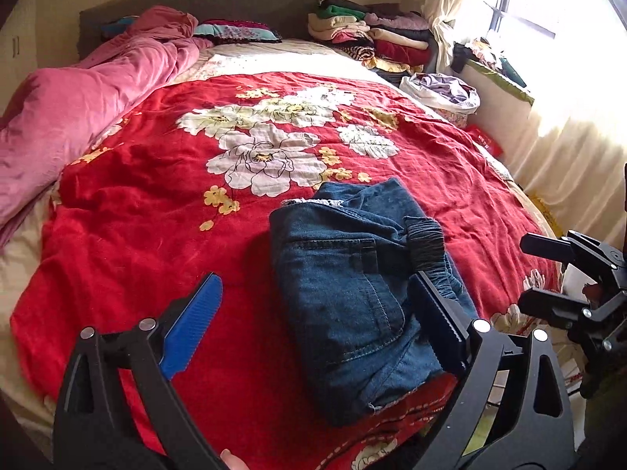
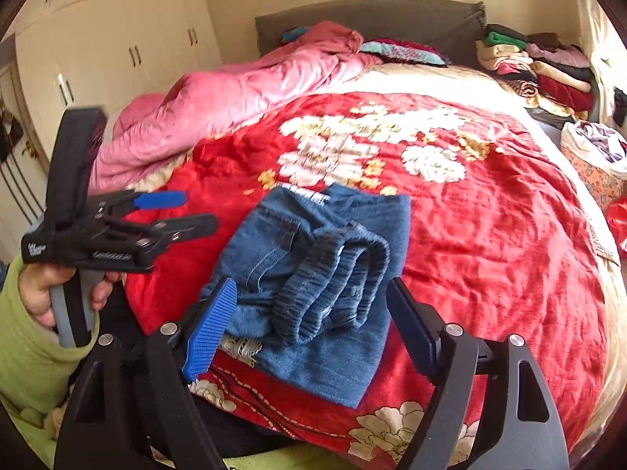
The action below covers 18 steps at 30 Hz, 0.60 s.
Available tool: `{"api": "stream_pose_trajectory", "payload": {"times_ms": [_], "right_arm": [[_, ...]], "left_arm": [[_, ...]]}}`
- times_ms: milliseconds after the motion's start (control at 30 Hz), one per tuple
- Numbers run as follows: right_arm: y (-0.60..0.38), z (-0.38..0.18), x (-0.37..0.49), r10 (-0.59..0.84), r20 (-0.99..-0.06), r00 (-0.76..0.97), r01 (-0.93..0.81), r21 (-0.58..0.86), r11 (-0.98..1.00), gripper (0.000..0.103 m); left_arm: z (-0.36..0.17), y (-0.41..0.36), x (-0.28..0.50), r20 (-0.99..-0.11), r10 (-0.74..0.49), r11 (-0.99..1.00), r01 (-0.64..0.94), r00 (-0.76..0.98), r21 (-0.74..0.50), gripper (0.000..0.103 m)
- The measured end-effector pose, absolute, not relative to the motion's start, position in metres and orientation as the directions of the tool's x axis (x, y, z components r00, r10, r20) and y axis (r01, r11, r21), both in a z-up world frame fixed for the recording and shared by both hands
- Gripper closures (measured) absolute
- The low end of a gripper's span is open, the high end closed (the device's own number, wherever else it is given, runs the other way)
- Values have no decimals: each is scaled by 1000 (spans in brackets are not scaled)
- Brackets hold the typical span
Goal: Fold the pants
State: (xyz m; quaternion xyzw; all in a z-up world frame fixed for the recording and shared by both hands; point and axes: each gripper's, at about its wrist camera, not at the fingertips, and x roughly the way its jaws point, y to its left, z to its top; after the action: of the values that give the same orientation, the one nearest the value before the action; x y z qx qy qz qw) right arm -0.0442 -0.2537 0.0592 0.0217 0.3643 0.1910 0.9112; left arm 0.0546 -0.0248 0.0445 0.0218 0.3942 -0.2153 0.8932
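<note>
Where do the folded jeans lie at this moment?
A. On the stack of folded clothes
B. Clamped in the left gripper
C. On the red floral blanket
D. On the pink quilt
C: the folded jeans rest on the red floral blanket, and both the left gripper and right gripper are open, gripping nothing.

My blue jeans [image 1: 345,286] lie folded into a small thick bundle on the red flower blanket [image 1: 164,211], near its front edge, stretchy waistband on top.

Red floral blanket [image 1: 156,274], pink duvet [image 1: 78,117], stacked clothes [image 1: 376,35].
</note>
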Motion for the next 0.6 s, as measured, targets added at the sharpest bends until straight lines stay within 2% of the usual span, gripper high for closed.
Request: {"api": "stream_pose_trajectory", "payload": {"times_ms": [300, 600], "right_arm": [[-279, 67, -37, 328, -632, 702, -263, 199, 944, 25], [-291, 45, -29, 281, -676, 681, -199, 198, 960, 25]], "left_arm": [[62, 0, 46, -679, -372, 918, 358, 633, -170, 10], [33, 7, 59, -718, -369, 925, 311, 591, -219, 10]]}}
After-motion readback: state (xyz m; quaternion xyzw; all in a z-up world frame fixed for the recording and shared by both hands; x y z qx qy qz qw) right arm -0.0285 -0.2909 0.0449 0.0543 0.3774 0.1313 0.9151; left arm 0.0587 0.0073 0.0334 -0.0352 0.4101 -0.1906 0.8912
